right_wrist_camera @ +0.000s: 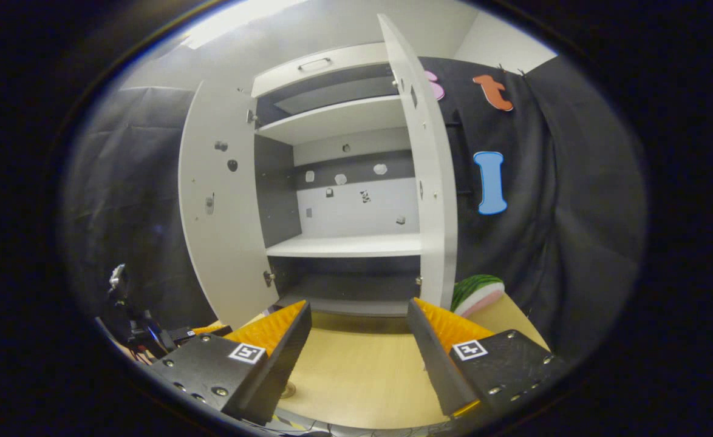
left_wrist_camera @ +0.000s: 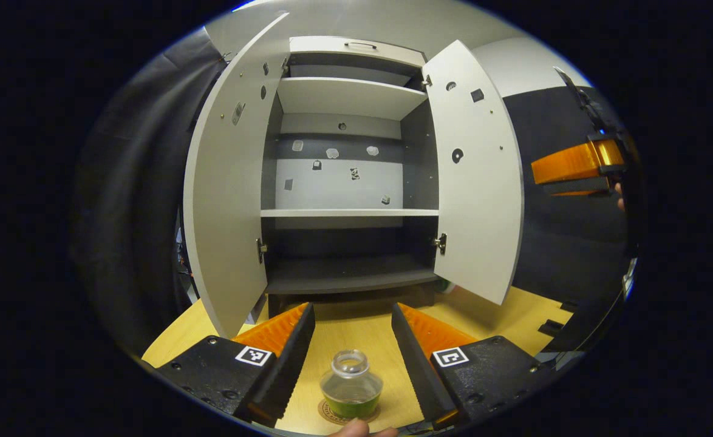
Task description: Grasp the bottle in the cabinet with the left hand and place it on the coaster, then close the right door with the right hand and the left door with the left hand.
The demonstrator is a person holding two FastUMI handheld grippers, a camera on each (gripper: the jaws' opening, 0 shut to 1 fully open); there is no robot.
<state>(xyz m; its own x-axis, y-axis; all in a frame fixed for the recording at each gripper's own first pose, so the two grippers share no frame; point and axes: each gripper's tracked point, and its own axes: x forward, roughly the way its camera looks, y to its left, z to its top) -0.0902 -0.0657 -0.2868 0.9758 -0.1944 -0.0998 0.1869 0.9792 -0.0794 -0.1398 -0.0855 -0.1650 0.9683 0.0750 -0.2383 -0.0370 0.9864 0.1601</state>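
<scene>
A small clear bottle with green liquid stands upright on a round coaster on the wooden table. My left gripper is open, its fingers spread either side of the bottle without touching it. The cabinet stands with both doors swung open: left door, right door. Its shelves look bare. My right gripper is open over the table, facing the cabinet, whose right door I see nearly edge-on and left door wide open. The right gripper also appears at the far right.
A fingertip shows at the bottom edge by the coaster. A green and pink watermelon-slice object lies on the table behind the right door. Cables and a dark device sit at the table's left. Black cloth hangs on both sides.
</scene>
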